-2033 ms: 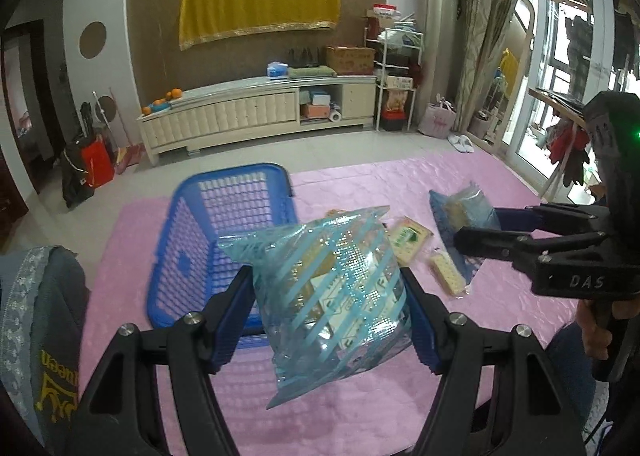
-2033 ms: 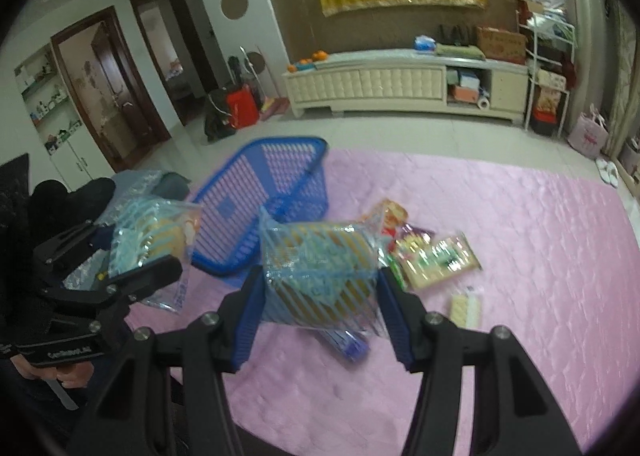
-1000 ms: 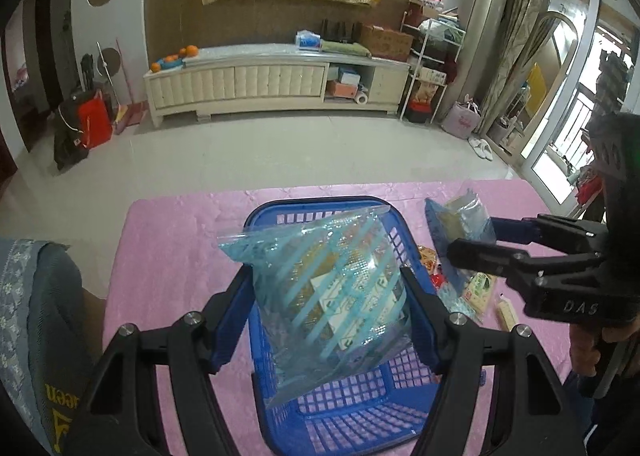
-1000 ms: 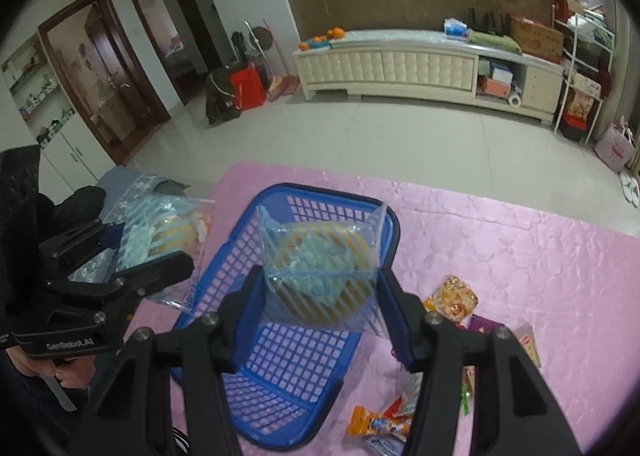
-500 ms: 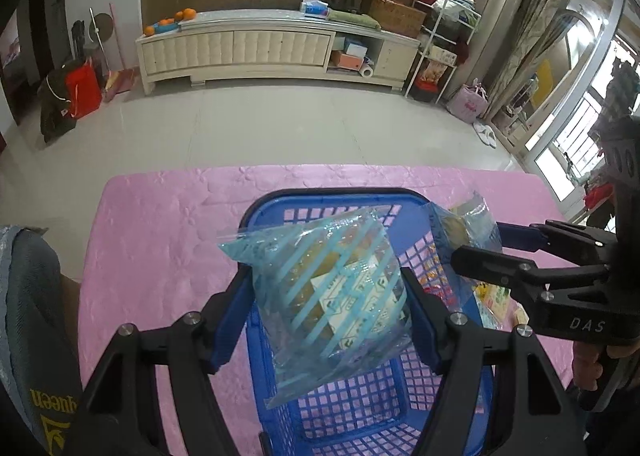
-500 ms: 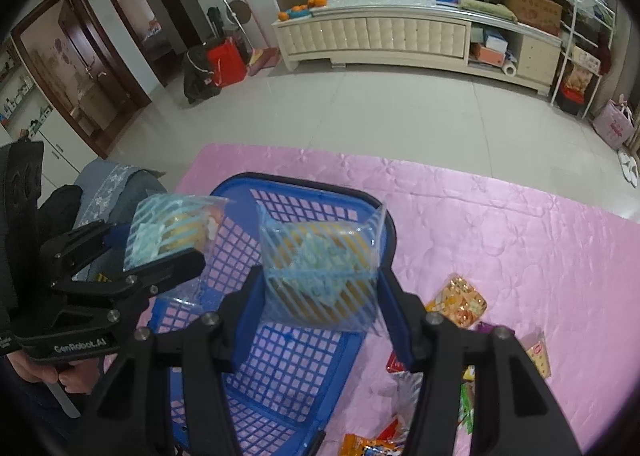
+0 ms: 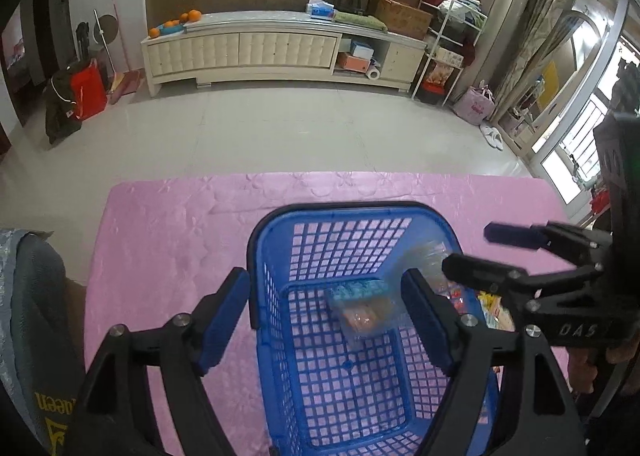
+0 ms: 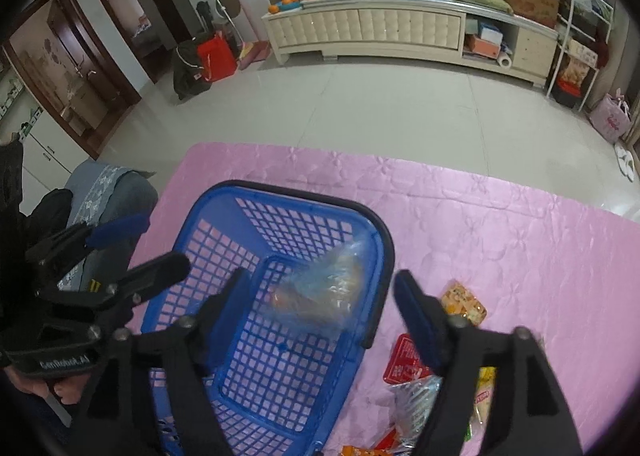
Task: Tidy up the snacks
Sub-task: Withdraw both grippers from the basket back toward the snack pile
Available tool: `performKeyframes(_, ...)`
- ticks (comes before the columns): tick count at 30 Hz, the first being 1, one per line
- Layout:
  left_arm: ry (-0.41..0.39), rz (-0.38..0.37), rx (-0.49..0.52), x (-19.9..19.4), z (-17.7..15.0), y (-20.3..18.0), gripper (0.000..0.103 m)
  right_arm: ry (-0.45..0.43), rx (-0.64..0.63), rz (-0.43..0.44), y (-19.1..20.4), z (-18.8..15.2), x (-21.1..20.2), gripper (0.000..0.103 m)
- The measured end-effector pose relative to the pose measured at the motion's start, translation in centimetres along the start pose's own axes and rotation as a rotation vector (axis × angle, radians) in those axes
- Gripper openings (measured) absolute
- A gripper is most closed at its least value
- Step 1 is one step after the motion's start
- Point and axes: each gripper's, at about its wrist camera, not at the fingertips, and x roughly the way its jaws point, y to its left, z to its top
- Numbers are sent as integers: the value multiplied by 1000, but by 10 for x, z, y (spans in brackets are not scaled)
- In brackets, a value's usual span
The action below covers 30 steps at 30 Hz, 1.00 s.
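**Ana:** Snacks first, then: where do they lie, starting from the biggest thing in view?

**Ben:** Biggest is the pink mat covering the floor. On it stands the blue basket, an open plastic lattice with a dark rim. Inside, toward its far right corner, are the clear striped snack bags, blurred, one seeming to lean on the right wall; I cannot tell if they have settled.

**Ana:** And the rest?

**Ben:** Loose on the mat just right of the basket: a red packet, an orange packet, and more wrappers at the near edge, partly hidden behind the right gripper.

**Ana:** What are the tools doing?

**Ben:** Both stand wide apart and hold nothing. The left gripper hangs over the basket's near left side, the right one over its right rim.

**Ana:** How would those packets handle?

**Ben:** Light, I judge, and soft: thin film puffed with air, slick, contents probably crushable. The flat ones lie tight to the mat, so an edge pinch may slip.

**Ana:** Where to grip?

**Ben:** Across the plump middle of a pillow bag, gently, or on a crimped seam for the flat red one.
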Motion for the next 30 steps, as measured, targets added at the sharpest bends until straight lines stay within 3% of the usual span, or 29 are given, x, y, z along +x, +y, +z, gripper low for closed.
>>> performKeyframes(14, -46, 24, 0, -58, -32, -10, 76, -52, -3, 1, 13, -31, -53, 85)
performKeyframes(30, -72, 31, 38, -101, -70, -60, 79, -92, 17, -6, 6, -81, -110, 85)
